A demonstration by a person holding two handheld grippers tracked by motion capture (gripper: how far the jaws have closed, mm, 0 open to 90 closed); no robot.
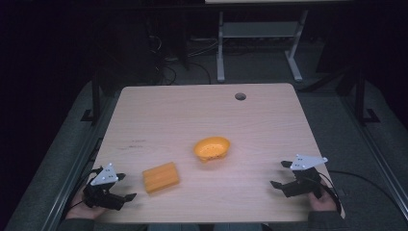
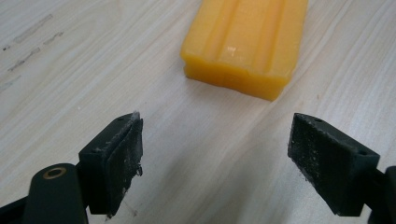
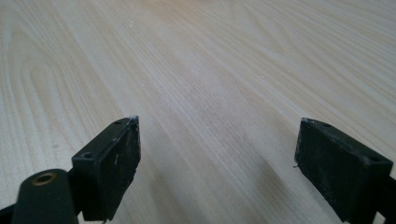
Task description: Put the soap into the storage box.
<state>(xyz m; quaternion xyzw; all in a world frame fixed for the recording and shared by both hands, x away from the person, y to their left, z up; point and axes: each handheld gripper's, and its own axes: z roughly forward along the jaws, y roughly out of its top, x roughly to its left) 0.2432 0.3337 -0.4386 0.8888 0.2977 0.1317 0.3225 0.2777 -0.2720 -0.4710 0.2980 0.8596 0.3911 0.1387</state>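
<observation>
Nearest in the left gripper view are the two black jaws of the left gripper (image 2: pixel 215 140), spread wide with only bare wood between their worn pads (image 2: pixel 122 156); they grasp nothing and touch nothing. Just ahead of them lies the orange block (image 2: pixel 245 42), flat on the table (image 2: pixel 70 84), its ridged top up and its near end facing the gap, close to the jaw tips but apart from them. In the high view the block (image 1: pixel 160 177) sits near the front left of the table (image 1: pixel 168 115), just to the right of the left gripper (image 1: pixel 126 187). Farther in, near the middle, an orange bowl (image 1: pixel 211 148) rests, clear of the block. The right gripper (image 1: pixel 281 174), held by a hand (image 1: pixel 321 201) at the front right, is also spread wide and empty, over bare wood, well apart from both things.
</observation>
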